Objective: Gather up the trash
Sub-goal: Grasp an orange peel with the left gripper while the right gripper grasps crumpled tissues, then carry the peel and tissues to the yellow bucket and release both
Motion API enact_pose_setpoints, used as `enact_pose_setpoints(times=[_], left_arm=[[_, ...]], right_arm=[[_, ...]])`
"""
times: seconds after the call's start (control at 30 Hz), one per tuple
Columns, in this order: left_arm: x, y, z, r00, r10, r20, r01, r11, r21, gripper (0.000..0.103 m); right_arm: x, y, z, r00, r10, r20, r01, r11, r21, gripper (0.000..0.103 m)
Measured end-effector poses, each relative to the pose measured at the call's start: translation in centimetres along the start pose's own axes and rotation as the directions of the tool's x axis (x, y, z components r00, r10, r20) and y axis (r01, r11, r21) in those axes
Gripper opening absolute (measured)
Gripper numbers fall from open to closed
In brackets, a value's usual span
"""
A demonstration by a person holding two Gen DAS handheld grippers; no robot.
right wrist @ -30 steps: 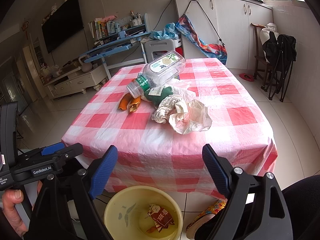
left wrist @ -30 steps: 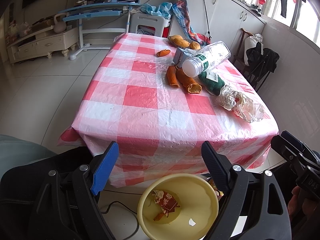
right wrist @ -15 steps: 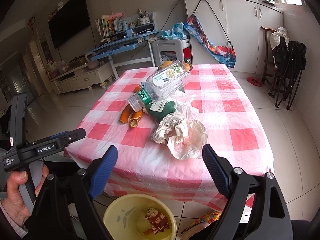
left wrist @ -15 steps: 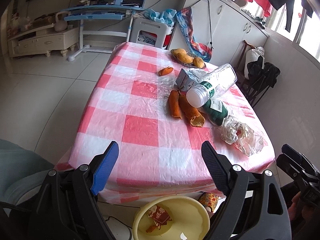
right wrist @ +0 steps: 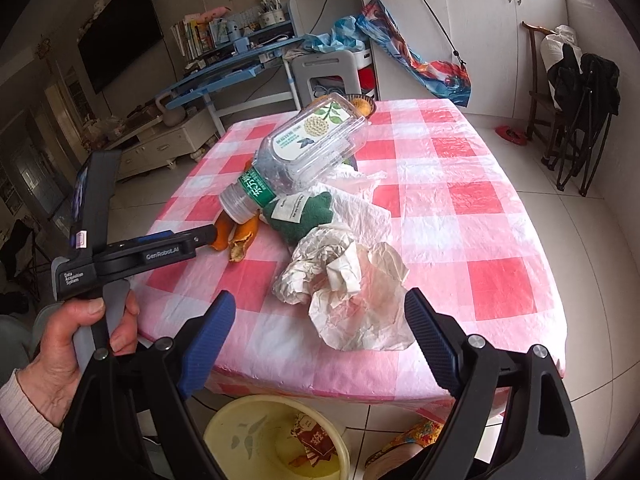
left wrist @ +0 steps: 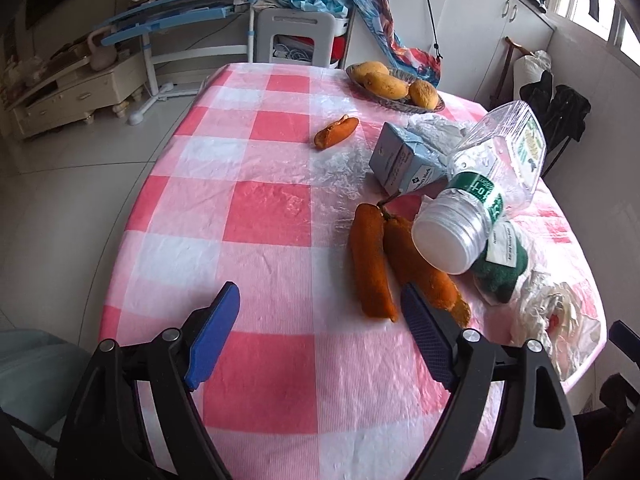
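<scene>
The left gripper (left wrist: 320,320) hangs above the near part of the table (left wrist: 256,216), its jaws wide apart and just closing a little with nothing between them; two long orange peels (left wrist: 372,268) lie just beside its right finger, toward the right edge. The right gripper (right wrist: 320,328) is wide open and empty at the near edge, and the crumpled paper (right wrist: 352,292) lies just ahead between its fingers, with the plastic bottle (right wrist: 304,152) further behind and the yellow bin (right wrist: 276,440) below on the floor
</scene>
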State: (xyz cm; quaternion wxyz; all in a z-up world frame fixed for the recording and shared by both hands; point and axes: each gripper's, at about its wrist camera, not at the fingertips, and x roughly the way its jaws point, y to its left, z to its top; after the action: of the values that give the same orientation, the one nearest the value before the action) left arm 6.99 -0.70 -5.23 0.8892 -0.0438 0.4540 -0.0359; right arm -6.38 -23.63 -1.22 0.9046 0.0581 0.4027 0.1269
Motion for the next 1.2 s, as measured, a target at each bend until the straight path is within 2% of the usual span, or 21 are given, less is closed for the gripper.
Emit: enact_pose_setpoints(times=[0.1, 0.17, 0.23, 0.3, 0.33, 0.37, 0.4, 0.47, 0.53, 0.63, 0.73, 1.0, 1.2], left_arm=[[1.3, -0.7, 0.7, 0.999, 0.046, 0.011, -0.046, 0.998, 0.047, 0.075], [1.7, -0.7, 1.3, 0.999, 0.046, 0.021, -0.047, 0.998, 0.043, 0.073], [2.0, -0.6, 1.7, 0.999, 0.034, 0.026, -0.035, 0.999, 0.041, 0.066], [2.0, -0.8, 1.9, 1.0, 0.007, 0.03, -0.009, 0.998, 0.064, 0.039], [1.9, -1.0, 1.8, 1.0, 0.008, 0.03, -0.01, 0.996, 0.084, 0.031], [1.9, -1.2, 1.7, 0.999, 0.009, 0.031, -0.012, 0.995, 0.098, 0.019], [1.8, -1.2, 1.7, 1.0, -0.001, 0.029, -0.002, 0.995, 0.099, 0.016], [1.5, -0.8, 1.5, 0.999, -0.025, 0.023, 0.023, 0.997, 0.078, 0.015], [1.1, -0.2, 1.2, 0.999, -0.046, 0.021, 0.045, 0.998, 0.045, 0.015], [0.4, 0.7, 0.7, 0.996, -0.082, 0.018, 0.082, 0.997, -0.006, 0.015], [-0.5, 1.4, 0.0, 0.995, -0.098, 0.029, 0.099, 0.994, -0.045, 0.015], [-2.7, 1.5, -1.1, 0.995, -0.066, 0.071, 0.069, 0.997, -0.044, 0.015], [-4.3, 1.7, -2.0, 0.995, -0.047, 0.089, 0.05, 0.998, -0.039, 0.015]], right_arm=[[1.2, -0.5, 0.8, 0.999, -0.028, -0.034, 0.028, 1.0, 0.004, 0.083], [2.0, -1.1, 1.3, 0.998, -0.042, -0.053, 0.043, 0.999, 0.017, 0.083], [2.9, -1.5, 1.7, 0.996, -0.045, -0.074, 0.047, 0.998, 0.031, 0.083], [3.7, -1.8, 1.6, 0.995, -0.041, -0.093, 0.045, 0.998, 0.042, 0.082], [4.0, -1.8, 1.4, 0.994, -0.035, -0.103, 0.04, 0.998, 0.047, 0.082], [4.3, -1.7, 1.2, 0.993, -0.027, -0.111, 0.033, 0.998, 0.051, 0.081], [4.4, -1.6, 1.0, 0.993, -0.019, -0.12, 0.025, 0.998, 0.051, 0.077], [4.7, -1.5, 0.8, 0.991, -0.003, -0.134, 0.01, 0.999, 0.054, 0.065], [4.8, -1.6, 0.6, 0.99, 0.011, -0.144, -0.002, 0.998, 0.06, 0.045], [4.3, -1.5, 0.4, 0.99, 0.04, -0.137, -0.03, 0.997, 0.076, 0.029], [3.5, -1.1, 0.3, 0.992, 0.054, -0.114, -0.046, 0.996, 0.075, 0.024], [2.2, 0.7, -0.1, 0.99, 0.122, -0.072, -0.119, 0.992, 0.045, 0.023], [1.9, 3.1, -1.4, 0.978, 0.176, -0.109, -0.179, 0.984, -0.013, 0.023]])
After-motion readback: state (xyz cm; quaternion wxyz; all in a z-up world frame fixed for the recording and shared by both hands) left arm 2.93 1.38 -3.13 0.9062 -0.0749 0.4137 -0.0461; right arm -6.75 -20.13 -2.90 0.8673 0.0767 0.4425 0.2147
